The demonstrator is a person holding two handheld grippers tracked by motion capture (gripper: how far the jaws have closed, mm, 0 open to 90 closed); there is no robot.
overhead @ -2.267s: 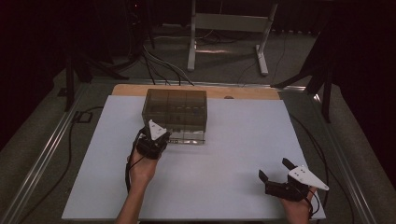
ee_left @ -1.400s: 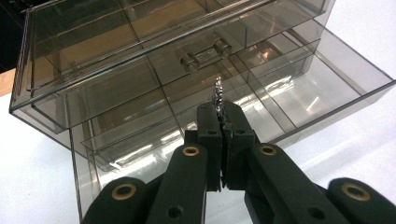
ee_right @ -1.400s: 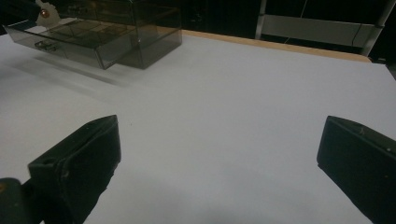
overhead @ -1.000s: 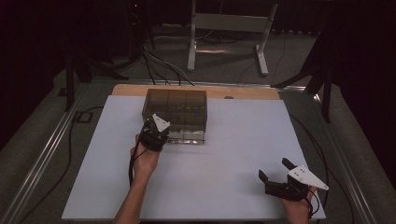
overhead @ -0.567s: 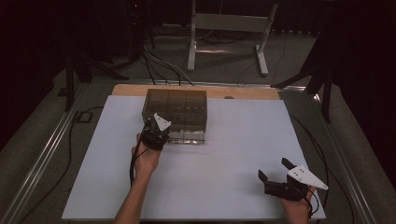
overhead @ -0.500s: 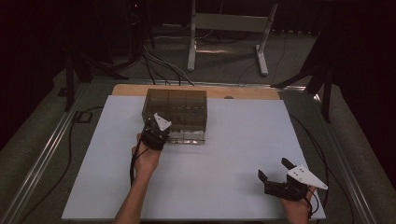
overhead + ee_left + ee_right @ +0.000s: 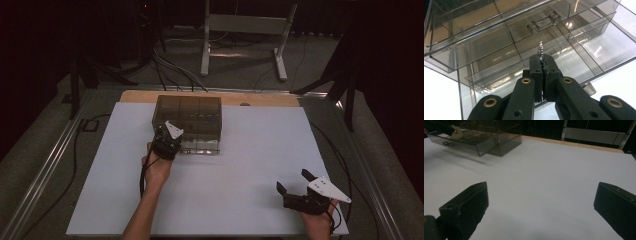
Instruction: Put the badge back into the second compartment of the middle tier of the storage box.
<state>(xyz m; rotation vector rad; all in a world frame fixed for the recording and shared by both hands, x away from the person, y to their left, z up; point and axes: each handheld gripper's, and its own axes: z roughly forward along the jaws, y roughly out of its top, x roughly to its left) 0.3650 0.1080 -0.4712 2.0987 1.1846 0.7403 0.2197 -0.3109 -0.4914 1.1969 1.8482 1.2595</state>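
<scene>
A smoky clear drawer box (image 7: 187,111) stands at the back middle of the white table (image 7: 250,165). Its bottom drawer (image 7: 201,145) is pulled out toward me. My left gripper (image 7: 171,134) hovers over the drawer's left end. In the left gripper view the left gripper (image 7: 543,60) is shut on a small silvery metal piece (image 7: 540,50) that sticks up from the tips, above the drawer's divided compartments (image 7: 579,47). My right gripper (image 7: 293,180) rests near the front right edge, open and empty; in the right gripper view the right gripper (image 7: 541,195) faces the box (image 7: 499,135).
A shut upper drawer has a clear handle (image 7: 544,21). A wooden strip (image 7: 260,99) runs along the table's far edge. Beyond it stand a metal frame (image 7: 240,30) and floor cables (image 7: 170,65). A rail (image 7: 45,170) lines the left side.
Since 2.3 s ago my left gripper has moved forward and slightly right, up over the open drawer. In the last second it has barely shifted. The right gripper has stayed put.
</scene>
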